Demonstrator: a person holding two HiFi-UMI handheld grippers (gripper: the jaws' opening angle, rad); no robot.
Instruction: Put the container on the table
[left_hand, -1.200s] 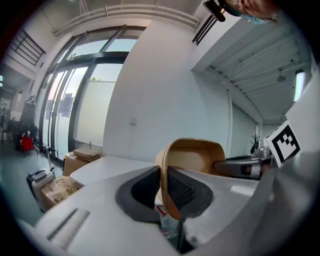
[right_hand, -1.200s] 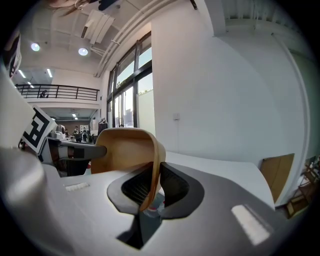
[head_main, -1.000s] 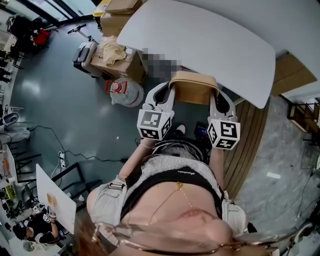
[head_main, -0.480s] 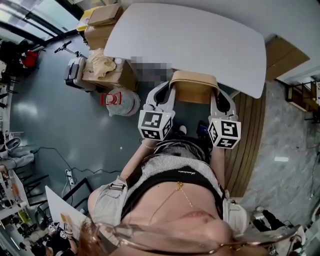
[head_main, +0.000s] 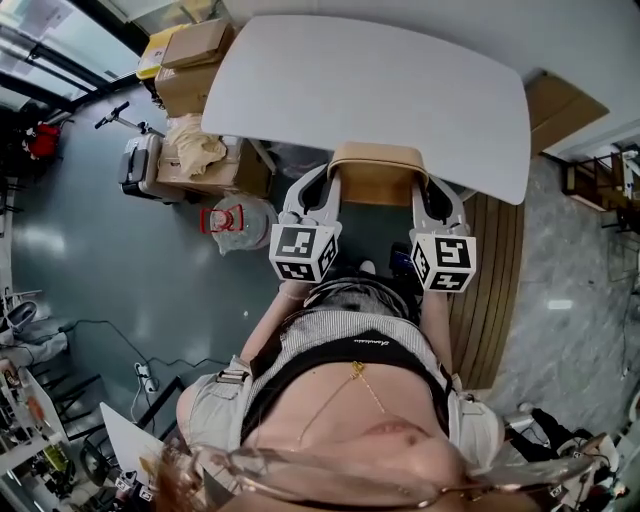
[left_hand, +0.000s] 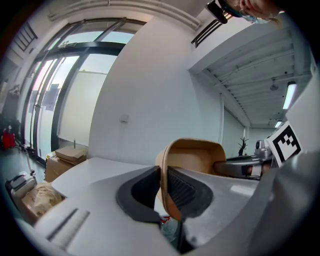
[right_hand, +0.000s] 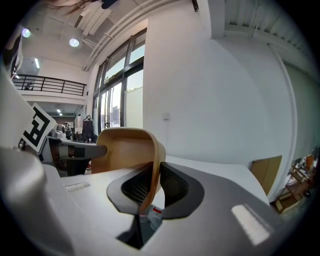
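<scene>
- The tan container (head_main: 378, 180) hangs in the air at the near edge of the white table (head_main: 380, 80). It is not resting on the tabletop, and whether its far rim already overlaps that edge is hard to tell.
- The left gripper (left_hand: 162, 187) pinches the container's left wall, with one pad inside and one outside.
- The right gripper (right_hand: 152, 182) pinches the right wall in the same way.
- The step in hand, as I judge it, is to carry the container over the table's near edge and set it down.
- Both grippers should travel at one pace and one height, so that the thin walls are neither pulled apart nor buckled.
- The base should clear the table's edge before it is lowered, and it should land well in from that edge.
- The grips should loosen only once the base sits flat on the table. The inner pads should then lift straight up out of the container.
</scene>
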